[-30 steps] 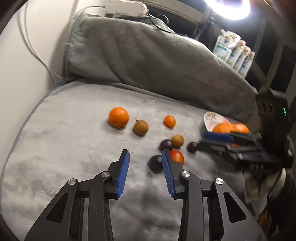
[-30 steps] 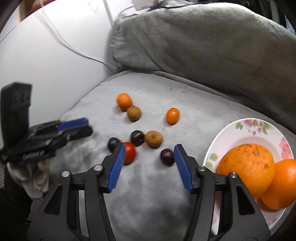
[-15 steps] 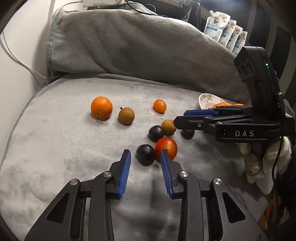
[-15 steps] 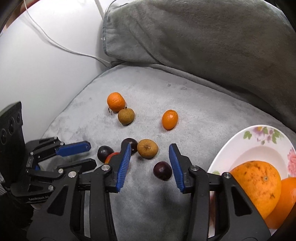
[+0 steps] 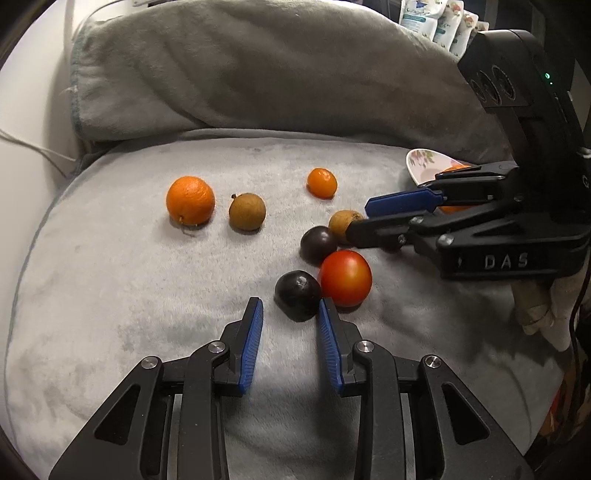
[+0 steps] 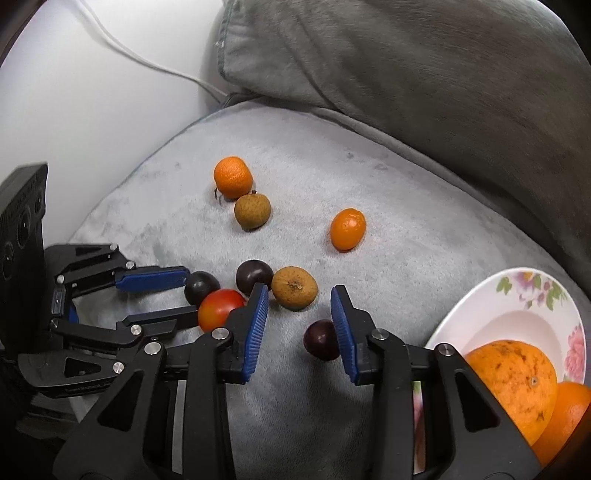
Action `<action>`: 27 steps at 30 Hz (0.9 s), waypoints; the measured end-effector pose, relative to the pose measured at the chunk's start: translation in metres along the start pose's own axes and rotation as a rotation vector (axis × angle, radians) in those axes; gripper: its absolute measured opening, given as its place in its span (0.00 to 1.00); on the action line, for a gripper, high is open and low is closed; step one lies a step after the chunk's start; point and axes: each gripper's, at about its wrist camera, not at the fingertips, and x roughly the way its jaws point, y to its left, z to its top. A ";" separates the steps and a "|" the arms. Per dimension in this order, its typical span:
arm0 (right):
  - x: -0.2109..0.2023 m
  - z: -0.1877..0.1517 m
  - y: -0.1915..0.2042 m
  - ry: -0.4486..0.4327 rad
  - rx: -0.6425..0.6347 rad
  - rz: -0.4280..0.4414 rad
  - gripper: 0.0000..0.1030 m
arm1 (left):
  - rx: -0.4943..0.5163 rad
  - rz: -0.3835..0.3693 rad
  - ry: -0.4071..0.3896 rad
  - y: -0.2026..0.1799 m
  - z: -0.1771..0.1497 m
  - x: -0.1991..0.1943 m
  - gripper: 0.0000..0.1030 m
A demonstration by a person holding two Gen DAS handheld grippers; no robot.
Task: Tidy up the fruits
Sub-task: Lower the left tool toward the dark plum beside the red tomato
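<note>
Plum [image 6: 320, 340] lies just inside right gripper [image 6: 300, 328], touching its right pad; jaws spread; plate [image 6: 517, 295] right of it; left gripper [image 5: 290, 341] spread too.

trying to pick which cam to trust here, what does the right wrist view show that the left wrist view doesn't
Only the right wrist view shows the dark plum between the right gripper's open fingers, and the plate's bowl holding two large oranges.

Only the left wrist view shows the pouches behind the blanket.

Both show the tomato, the other two dark plums, two brown fruits, two loose oranges, and the open left gripper.
</note>
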 end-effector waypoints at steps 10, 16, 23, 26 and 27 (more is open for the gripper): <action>0.013 0.006 -0.004 0.023 0.002 0.006 0.33 | 0.027 -0.018 0.008 -0.001 0.008 0.009 0.29; 0.015 0.007 -0.002 0.021 0.005 0.018 0.28 | 0.035 -0.029 0.006 -0.002 0.008 0.010 0.22; 0.009 0.008 0.000 -0.004 0.010 0.016 0.28 | 0.010 -0.015 -0.015 0.001 0.008 0.006 0.22; 0.000 0.006 -0.002 -0.026 0.011 0.010 0.28 | -0.013 -0.018 -0.027 0.004 0.007 0.000 0.22; -0.003 0.006 -0.003 -0.034 0.013 0.010 0.28 | -0.023 -0.024 -0.034 0.004 0.007 -0.003 0.22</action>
